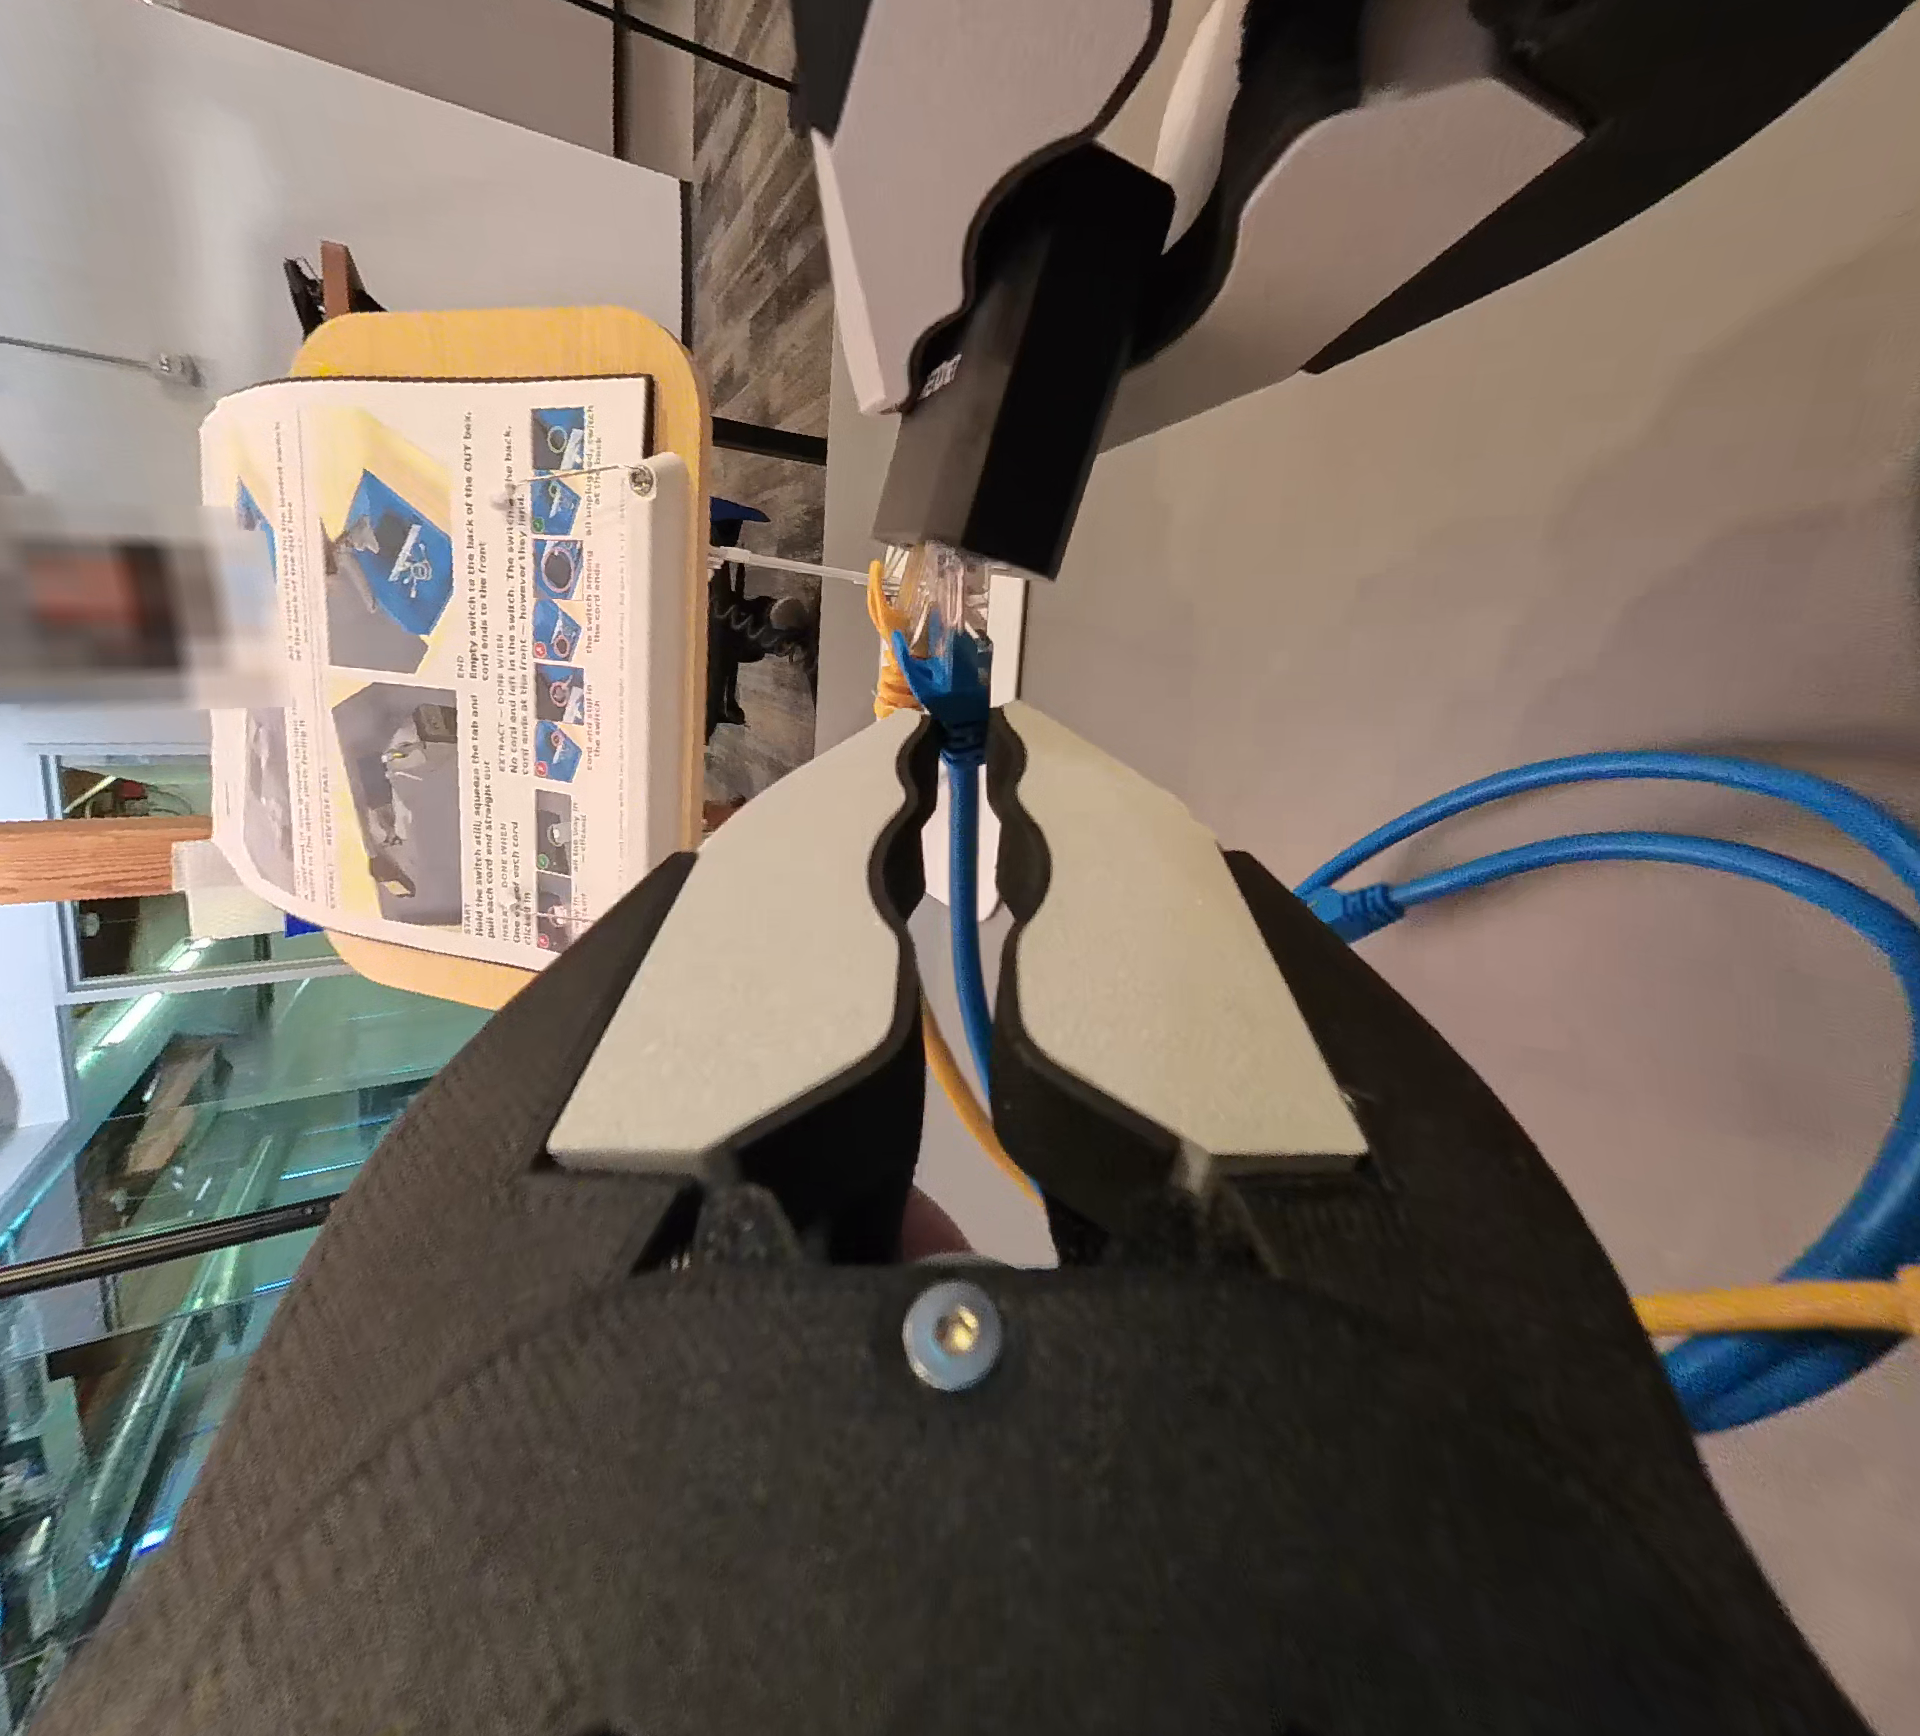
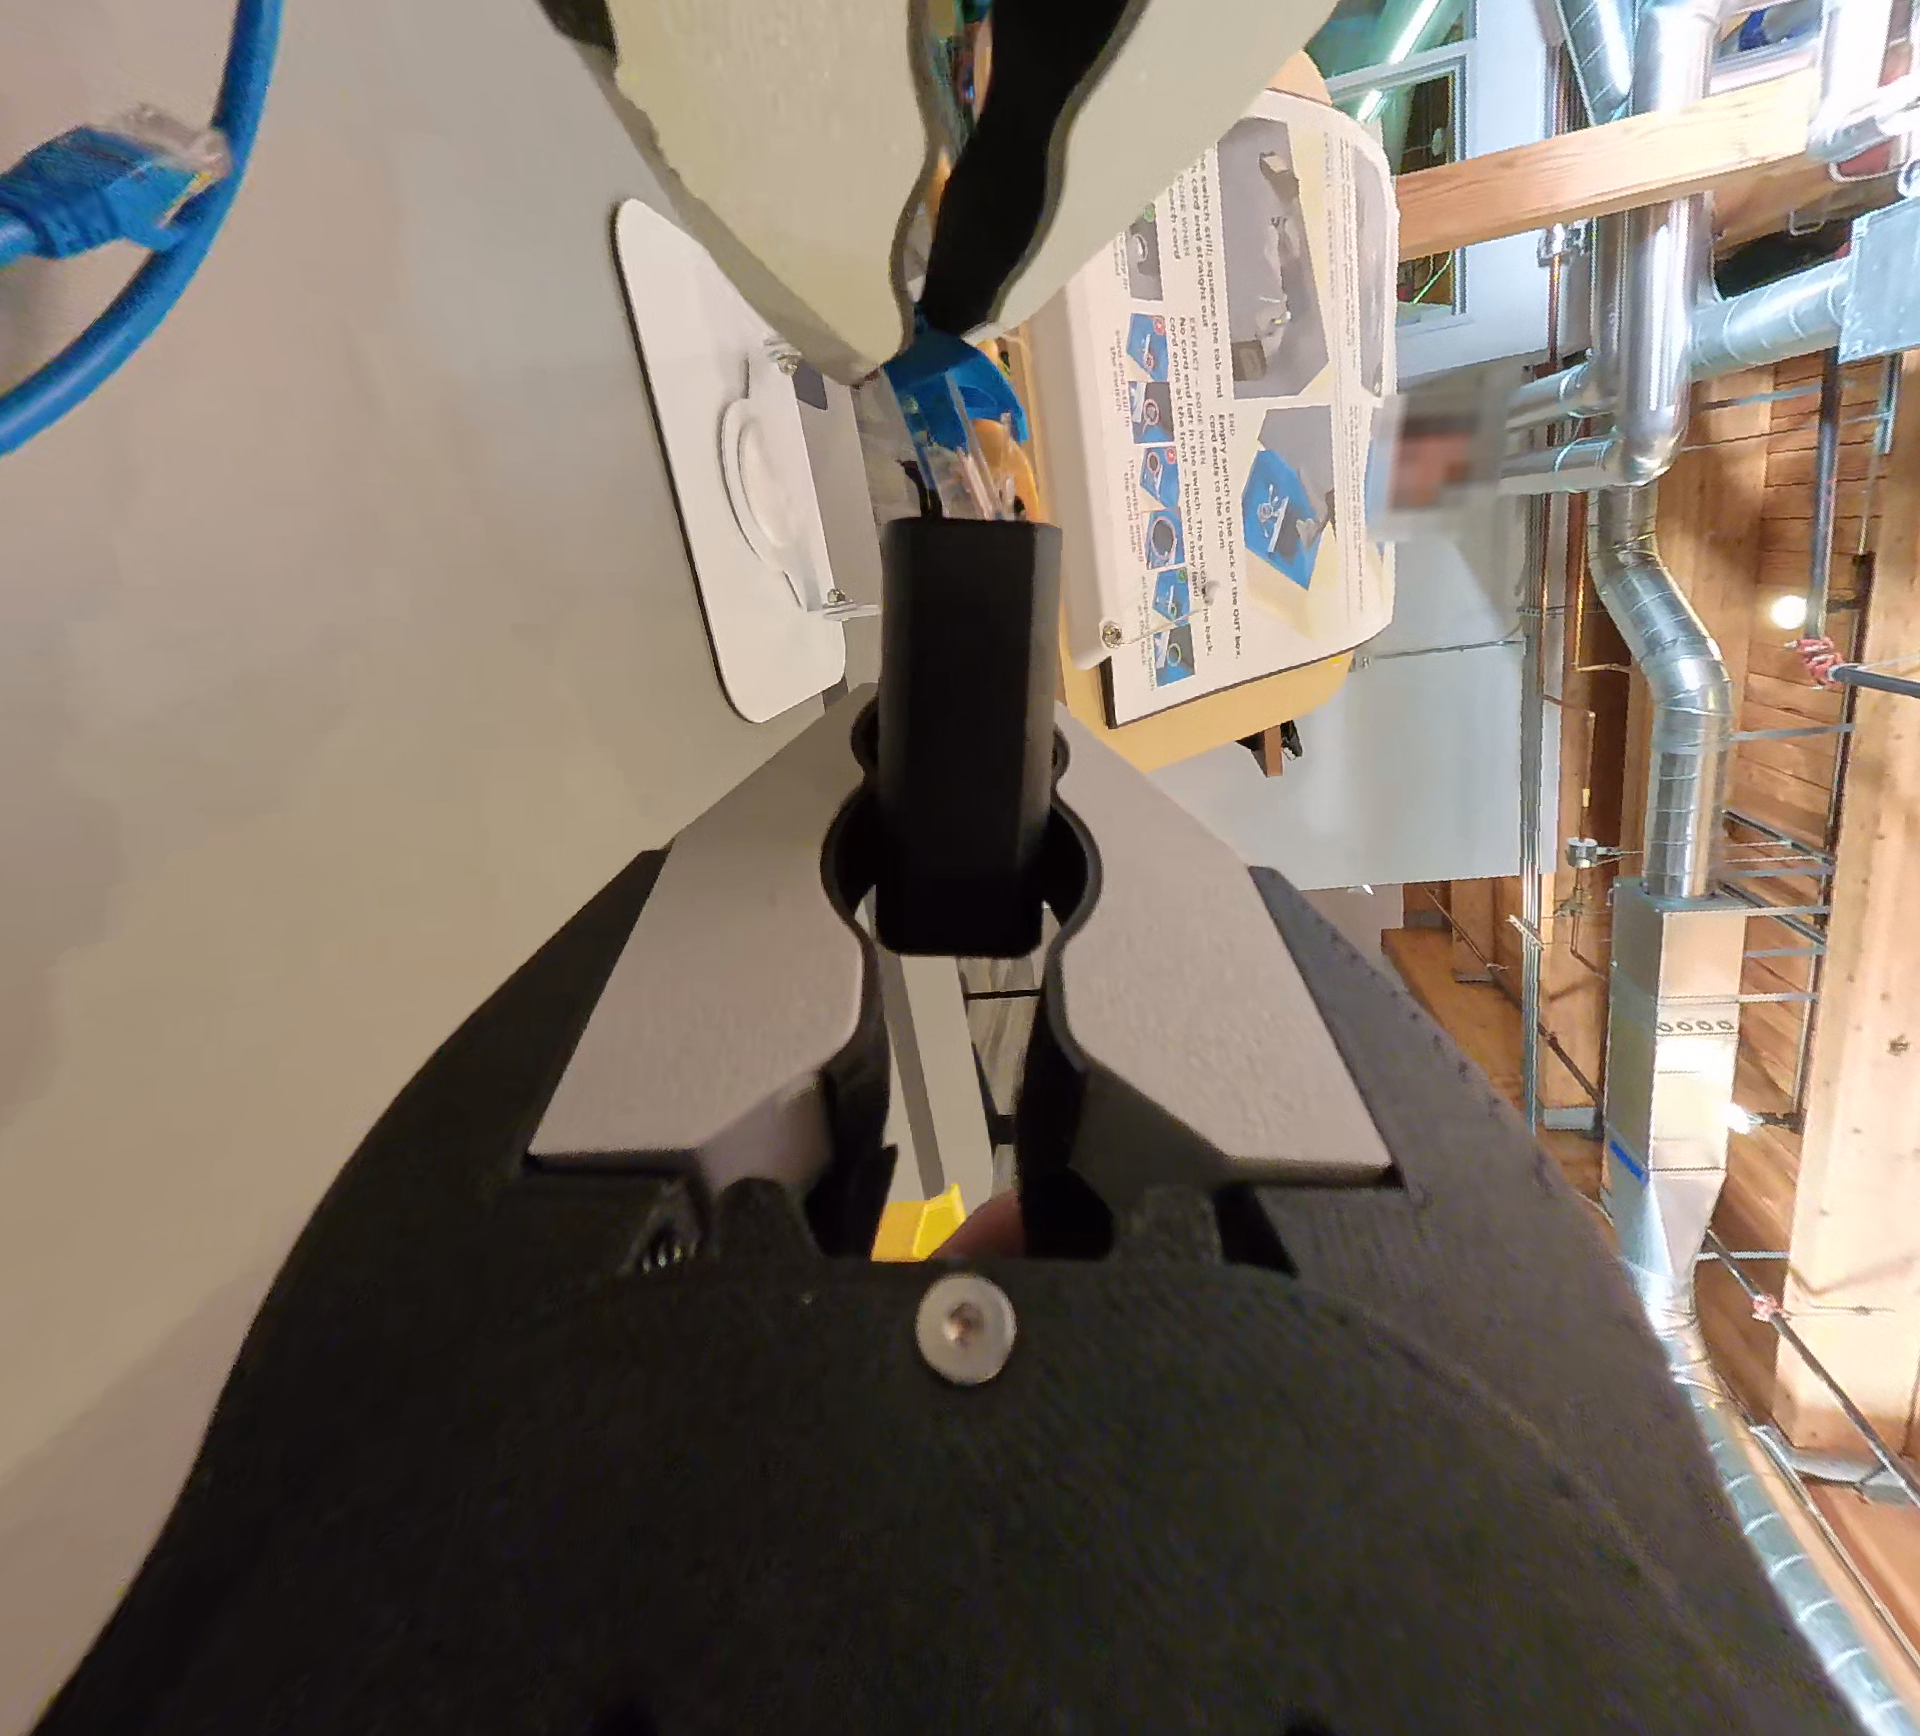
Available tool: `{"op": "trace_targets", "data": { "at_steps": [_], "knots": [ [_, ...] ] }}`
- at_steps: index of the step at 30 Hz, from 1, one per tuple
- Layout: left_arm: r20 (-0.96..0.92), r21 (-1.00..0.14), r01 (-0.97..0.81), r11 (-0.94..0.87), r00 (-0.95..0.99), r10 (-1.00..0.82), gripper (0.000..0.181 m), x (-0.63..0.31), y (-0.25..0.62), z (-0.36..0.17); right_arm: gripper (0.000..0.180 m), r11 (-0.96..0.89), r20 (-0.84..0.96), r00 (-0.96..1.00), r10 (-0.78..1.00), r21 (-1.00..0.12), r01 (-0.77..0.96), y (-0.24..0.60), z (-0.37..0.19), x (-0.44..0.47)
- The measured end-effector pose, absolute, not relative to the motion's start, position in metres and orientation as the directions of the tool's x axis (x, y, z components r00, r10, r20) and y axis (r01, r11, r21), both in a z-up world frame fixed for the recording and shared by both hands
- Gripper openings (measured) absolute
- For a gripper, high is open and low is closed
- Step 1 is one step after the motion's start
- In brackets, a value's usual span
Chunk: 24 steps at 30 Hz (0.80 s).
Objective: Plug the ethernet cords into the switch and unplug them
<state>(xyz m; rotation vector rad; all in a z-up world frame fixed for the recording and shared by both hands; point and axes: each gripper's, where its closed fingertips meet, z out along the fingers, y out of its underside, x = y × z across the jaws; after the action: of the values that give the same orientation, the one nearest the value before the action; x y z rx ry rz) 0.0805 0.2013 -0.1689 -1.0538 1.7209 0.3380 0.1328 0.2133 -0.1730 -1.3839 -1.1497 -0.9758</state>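
The right gripper [image 2: 961, 813] clamps the black switch [image 2: 961, 751] between its fingers, the box lying lengthwise along them with its port end pointing away. Facing it, the left gripper [image 1: 958, 741] is closed on the blue cord [image 1: 966, 865] just behind its plug [image 1: 951, 647] — the clear connector sits at the switch's [image 1: 997, 398] open end, beside a yellow cord's plug [image 1: 902, 590]; how deep either sits cannot be told. Slack blue cable loops over the grey table [image 1: 1455, 595], its free plug [image 2: 104, 180] lying there too. An instruction sheet [image 1: 416, 647] stands beyond.
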Motion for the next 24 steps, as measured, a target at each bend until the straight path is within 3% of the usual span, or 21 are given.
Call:
{"op": "trace_targets", "data": {
  "at_steps": [13, 24],
  "knots": [
    [-0.904, -0.170, -0.770, 0.615, -0.126, -0.409, 0.007, 0.0813, 0.1968, -0.1710, 0.022, -0.010, 0.972, 0.184, 0.146, -0.185, 0.983, 0.2146, -0.1794, 0.1364],
    [-0.955, -0.186, -0.721, 0.668, -0.029, -0.297, 0.010, 0.0837, 0.1962, -0.1661, 0.022, 0.014, 0.948, 0.274, 0.161, -0.280, 0.960, 0.2134, -0.1777, 0.1343]
  ]
}}
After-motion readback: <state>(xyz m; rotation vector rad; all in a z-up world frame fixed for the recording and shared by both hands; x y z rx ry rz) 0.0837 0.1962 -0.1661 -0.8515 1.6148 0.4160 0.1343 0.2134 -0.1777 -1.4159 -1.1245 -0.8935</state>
